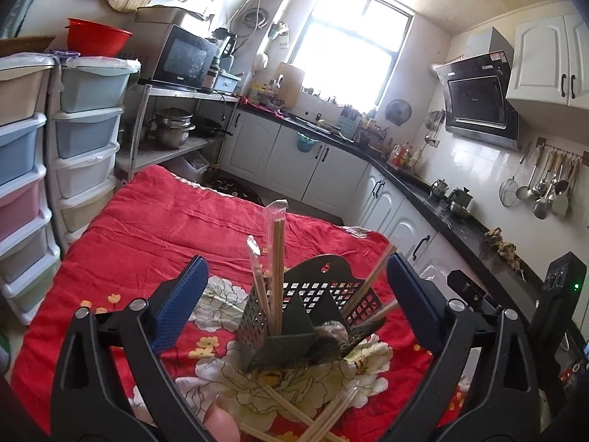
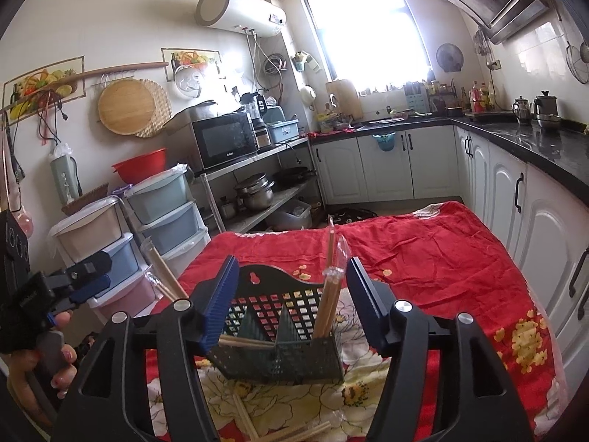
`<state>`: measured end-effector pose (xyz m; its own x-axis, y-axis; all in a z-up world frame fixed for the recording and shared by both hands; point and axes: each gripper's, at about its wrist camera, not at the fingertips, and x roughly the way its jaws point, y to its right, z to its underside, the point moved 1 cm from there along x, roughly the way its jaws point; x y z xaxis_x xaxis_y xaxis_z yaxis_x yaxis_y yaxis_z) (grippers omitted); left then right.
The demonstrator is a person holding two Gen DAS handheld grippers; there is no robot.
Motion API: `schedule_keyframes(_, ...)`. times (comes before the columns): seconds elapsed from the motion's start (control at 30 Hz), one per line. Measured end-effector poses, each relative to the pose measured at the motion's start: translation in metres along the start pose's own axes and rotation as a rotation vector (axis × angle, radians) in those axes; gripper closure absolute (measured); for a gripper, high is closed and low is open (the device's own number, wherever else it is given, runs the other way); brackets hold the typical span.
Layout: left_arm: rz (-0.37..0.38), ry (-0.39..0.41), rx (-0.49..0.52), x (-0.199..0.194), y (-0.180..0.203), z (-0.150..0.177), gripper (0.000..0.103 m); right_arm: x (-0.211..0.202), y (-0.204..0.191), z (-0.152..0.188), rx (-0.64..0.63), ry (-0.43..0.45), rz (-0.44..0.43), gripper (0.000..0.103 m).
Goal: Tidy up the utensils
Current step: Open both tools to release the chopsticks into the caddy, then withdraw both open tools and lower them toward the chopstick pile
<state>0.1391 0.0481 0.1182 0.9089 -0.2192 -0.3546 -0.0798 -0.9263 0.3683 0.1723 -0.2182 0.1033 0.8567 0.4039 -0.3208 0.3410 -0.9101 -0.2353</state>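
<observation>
Left gripper (image 1: 294, 294): jaws spread wide, nothing pressed between the pads. Right gripper (image 2: 291, 302): jaws apart, released, pads clear of the holder. Black perforated utensil holder (image 1: 313, 316) stands upright on the red floral cloth (image 1: 165, 228), directly ahead of both grippers at 12 o'clock. Wrapped chopsticks (image 1: 277, 258) stand in one end compartment; further sticks lean out of the other end toward 2 o'clock in the left wrist view. Loose chopsticks (image 1: 324, 420) lie on the cloth at 6 o'clock of the holder
</observation>
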Motion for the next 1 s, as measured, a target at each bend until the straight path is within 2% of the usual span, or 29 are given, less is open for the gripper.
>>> schedule_keyframes(0.3,-0.010,-0.021,-0.047,-0.011,-0.014,0.014,0.012,-0.013,-0.002,0.016,-0.009,-0.028,-0.002,0.041)
schedule_keyframes(0.63,-0.026,-0.047,-0.055,-0.016,-0.018,0.029,0.011,-0.018,-0.009,0.024,-0.024,-0.059,-0.013,0.040)
schedule_keyframes(1.0,-0.043,-0.127,-0.070,-0.010,-0.026,0.055,0.011,-0.013,-0.017,0.040,-0.052,-0.119,-0.030,0.039)
